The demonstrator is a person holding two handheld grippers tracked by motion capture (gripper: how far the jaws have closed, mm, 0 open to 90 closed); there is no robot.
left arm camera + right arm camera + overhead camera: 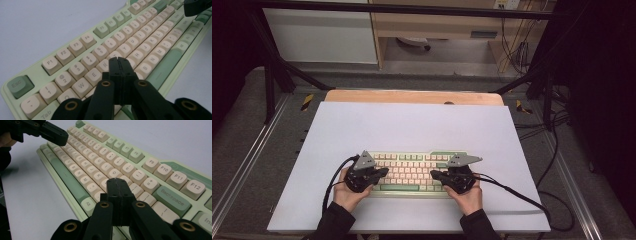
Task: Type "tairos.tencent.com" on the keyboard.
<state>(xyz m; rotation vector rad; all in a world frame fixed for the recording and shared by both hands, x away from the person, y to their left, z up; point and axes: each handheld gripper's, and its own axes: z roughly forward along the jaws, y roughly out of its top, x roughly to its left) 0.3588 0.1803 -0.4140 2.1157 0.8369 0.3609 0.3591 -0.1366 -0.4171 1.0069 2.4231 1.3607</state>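
— Keyboard (412, 172): where is it, and how does it lie?

— Near my edge of the white board (412, 125), flat, its long axis running left to right across me. The green space bar (399, 187) faces me and the function row is on the far side. Cream keys, pale green case; the Esc key (20, 86) sits at its left end and the Backspace key (172, 198) toward its right.

— And your claws?

— My left gripper (383, 171) is over the left end, tips aimed inward at the letter rows. In the left gripper view its jaws are pressed together with nothing between them, just above the keys around R and T. My right gripper (433, 174) mirrors it over the right end, jaws likewise closed tight and empty, above the keys near P. Whether either tip touches a key, I cannot tell. My hands grip from below, dark sleeves at the near edge, a black cable trailing from each.

— What lies around?

— The board rests on a wooden table (412, 96). Beyond are grey floor, a black frame, pale cabinets and hanging cables.
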